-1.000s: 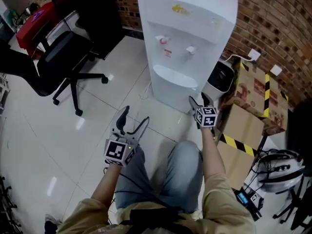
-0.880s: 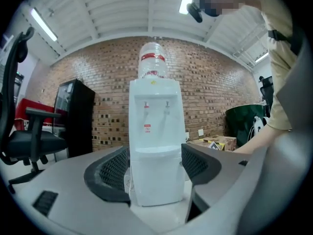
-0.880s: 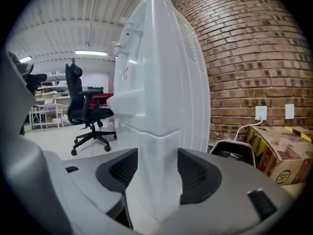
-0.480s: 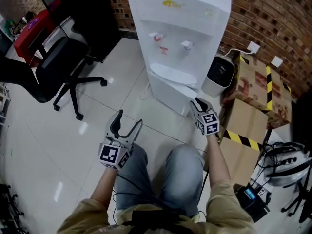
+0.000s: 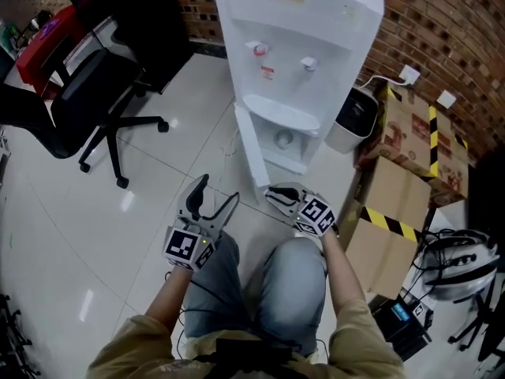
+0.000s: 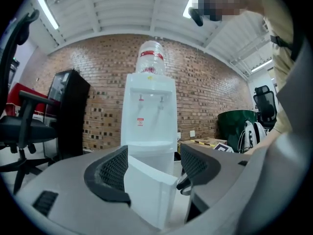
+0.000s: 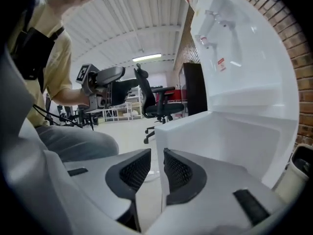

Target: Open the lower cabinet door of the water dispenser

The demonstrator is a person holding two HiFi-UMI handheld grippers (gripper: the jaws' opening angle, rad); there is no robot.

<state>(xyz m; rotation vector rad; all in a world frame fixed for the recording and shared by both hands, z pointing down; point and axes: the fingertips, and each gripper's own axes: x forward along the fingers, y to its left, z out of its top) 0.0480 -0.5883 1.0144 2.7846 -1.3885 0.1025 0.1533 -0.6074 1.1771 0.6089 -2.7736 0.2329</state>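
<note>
White door [image 5: 249, 152] now open, right gripper [image 5: 272, 193] seemingly gripping

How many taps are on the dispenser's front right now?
2: a red-topped tap on the left of the dispenser's recess, and a pale tap to its right. None look hidden.

Head view: you're working under bright, even overhead light. The white floor [image 5: 47, 212] throws back soft glare streaks toward 8 o'clock. Shadow under the office chair [image 5: 87, 93] is faint and diffuse. The water dispenser [image 5: 300, 22] is close to clipping on top, with little surface detail. The frame darkens at 10 o'clock.

Both gripper views: strong fisheye, black vignette in every corner, straight lines bowed near the rim.

Left gripper view: ceiling strip lights [image 6: 46, 11] at 10 and 1 o'clock, blown out.

Right gripper view: one strip light [image 7: 146, 58] at 12 o'clock. The brick wall [image 7: 288, 38] is squeezed at 2 o'clock.
</note>
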